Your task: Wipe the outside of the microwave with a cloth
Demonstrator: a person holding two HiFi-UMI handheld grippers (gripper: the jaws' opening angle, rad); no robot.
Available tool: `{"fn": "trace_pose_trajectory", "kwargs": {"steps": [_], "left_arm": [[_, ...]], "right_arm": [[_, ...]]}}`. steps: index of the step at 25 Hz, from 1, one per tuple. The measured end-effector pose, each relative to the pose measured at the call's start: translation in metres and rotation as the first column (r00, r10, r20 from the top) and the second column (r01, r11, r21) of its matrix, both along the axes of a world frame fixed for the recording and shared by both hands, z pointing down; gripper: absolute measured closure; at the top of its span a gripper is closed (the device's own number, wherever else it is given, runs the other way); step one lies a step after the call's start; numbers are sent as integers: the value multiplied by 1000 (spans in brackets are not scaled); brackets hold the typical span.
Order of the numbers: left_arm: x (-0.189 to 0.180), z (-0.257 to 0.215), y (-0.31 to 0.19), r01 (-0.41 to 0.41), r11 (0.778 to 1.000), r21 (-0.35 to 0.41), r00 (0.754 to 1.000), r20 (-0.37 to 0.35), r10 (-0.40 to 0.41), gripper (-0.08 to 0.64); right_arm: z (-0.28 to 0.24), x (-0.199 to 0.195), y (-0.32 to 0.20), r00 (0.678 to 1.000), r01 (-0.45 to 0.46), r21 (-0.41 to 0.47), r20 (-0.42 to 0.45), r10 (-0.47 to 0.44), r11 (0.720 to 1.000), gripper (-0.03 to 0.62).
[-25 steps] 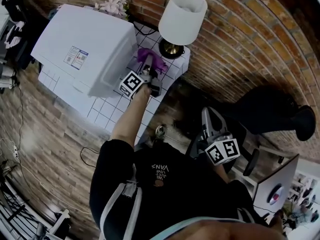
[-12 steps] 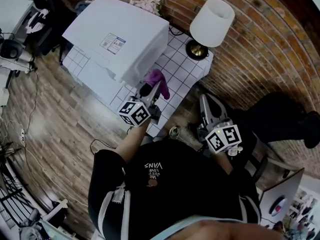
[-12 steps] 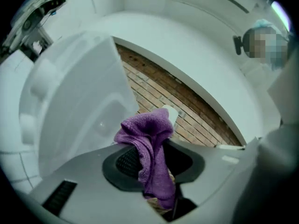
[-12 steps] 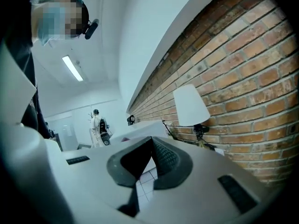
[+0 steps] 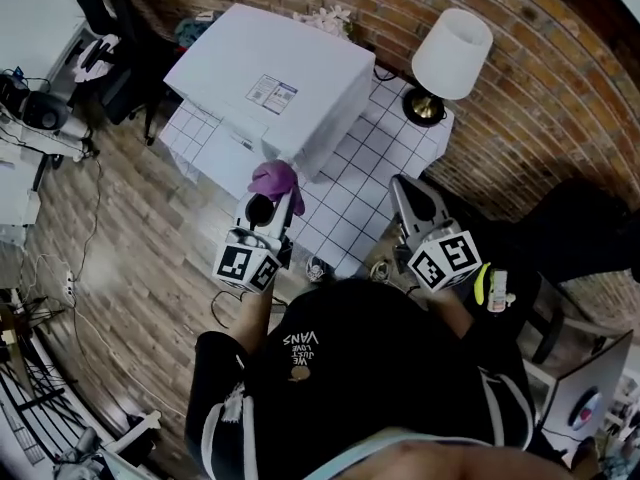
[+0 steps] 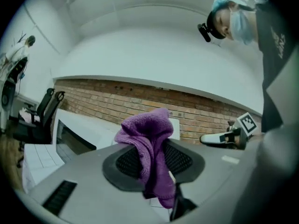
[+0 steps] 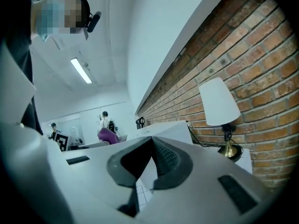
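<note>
Left gripper view shows the left gripper (image 6: 153,158) clamped on a fold of the cloth (image 6: 145,127), held just off the microwave (image 5: 270,78), with the right gripper (image 7: 150,144) closed on nothing; judged risk: wiping drag pulls the loosely bunched cloth free.

The microwave (image 5: 270,88) is filling the left half of the tabletop (image 5: 345,203), and the brick wall (image 5: 540,98) is closing off the back. A bare tiled lane is lying open between the microwave and the lamp (image 5: 450,53), which is blocking the rear right corner. The left gripper (image 5: 278,198), clamped on the cloth (image 5: 272,178), is hanging just off the microwave's near corner.
</note>
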State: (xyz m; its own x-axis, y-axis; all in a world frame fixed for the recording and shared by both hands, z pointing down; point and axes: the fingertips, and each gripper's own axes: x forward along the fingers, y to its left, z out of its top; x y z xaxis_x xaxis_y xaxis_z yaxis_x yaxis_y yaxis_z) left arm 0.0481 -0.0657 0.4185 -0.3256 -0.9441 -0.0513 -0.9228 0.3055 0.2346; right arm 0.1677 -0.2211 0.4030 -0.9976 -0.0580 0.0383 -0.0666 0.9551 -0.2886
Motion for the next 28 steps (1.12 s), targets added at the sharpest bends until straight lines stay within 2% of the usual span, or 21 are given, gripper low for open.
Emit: {"fn": "trace_pose_trajectory", "kwargs": {"steps": [8,15,22,28], "left_arm": [[-30,-29,60,79,994,-72,983,174,-66,427],[-46,-29,84,97,991,-88,979,185,-79,427],[-46,-33,78,74,996,-50,981,180,-64,427],[-43,-29,77,63,997,-48,982,179,-54,428]], "right_arm": [[2,-20,32,1000,-21,25,-10,21,999,595],[9,-31,51,999,-46,50,-26,47,998,595],[11,-32,55,997,-66,73,-32,69,995,595],[10,-32,52,997,-72,79,-31,75,994,595]]}}
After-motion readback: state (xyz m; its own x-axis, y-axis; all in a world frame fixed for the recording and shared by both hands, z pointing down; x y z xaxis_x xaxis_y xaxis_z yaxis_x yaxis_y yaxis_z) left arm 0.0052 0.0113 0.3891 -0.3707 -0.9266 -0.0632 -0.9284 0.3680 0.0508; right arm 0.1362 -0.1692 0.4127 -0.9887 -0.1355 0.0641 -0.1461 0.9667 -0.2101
